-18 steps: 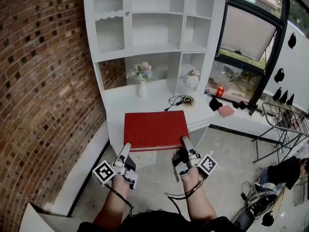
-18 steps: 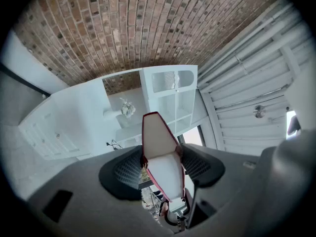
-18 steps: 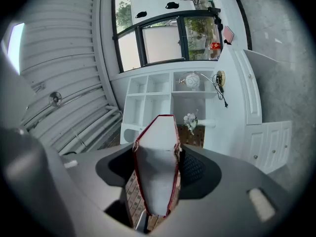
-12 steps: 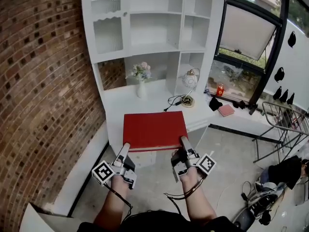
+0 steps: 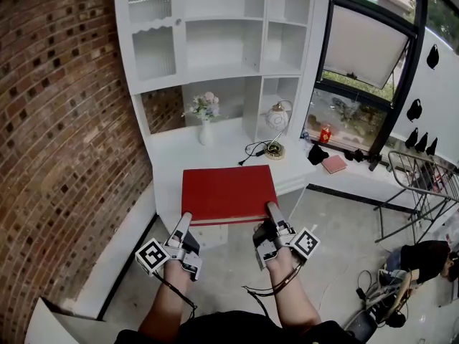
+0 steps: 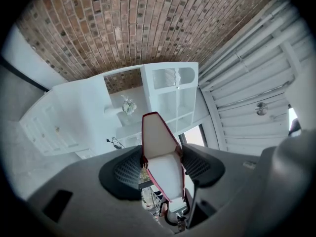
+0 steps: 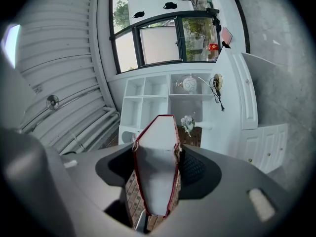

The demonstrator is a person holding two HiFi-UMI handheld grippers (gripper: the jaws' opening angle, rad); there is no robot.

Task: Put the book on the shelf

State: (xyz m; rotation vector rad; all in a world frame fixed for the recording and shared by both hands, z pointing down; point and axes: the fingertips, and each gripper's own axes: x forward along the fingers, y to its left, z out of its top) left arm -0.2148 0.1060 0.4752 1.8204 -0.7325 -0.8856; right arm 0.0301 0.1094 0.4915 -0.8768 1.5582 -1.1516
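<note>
A large red hardcover book (image 5: 228, 192) is held flat and level in front of the white shelf unit (image 5: 215, 41), above the edge of its white counter (image 5: 172, 156). My left gripper (image 5: 186, 221) is shut on the book's near left corner and my right gripper (image 5: 273, 212) is shut on its near right corner. In the left gripper view the book's pale page edge (image 6: 160, 152) fills the gap between the dark pads (image 6: 127, 171). In the right gripper view the book (image 7: 156, 167) likewise stands between the jaws. The shelf compartments are empty.
On the counter stand a vase of flowers (image 5: 205, 117), a globe lamp (image 5: 277, 119) with a black cable, a red can (image 5: 326, 133) and a small pink book (image 5: 335, 164). A brick wall (image 5: 64, 120) runs on the left. A metal rack (image 5: 423, 181) and a person (image 5: 423, 258) are at right.
Both grippers keep their hold on the book. The shelf unit and counter have drifted slightly left in the head view; the book sits a touch further left.
</note>
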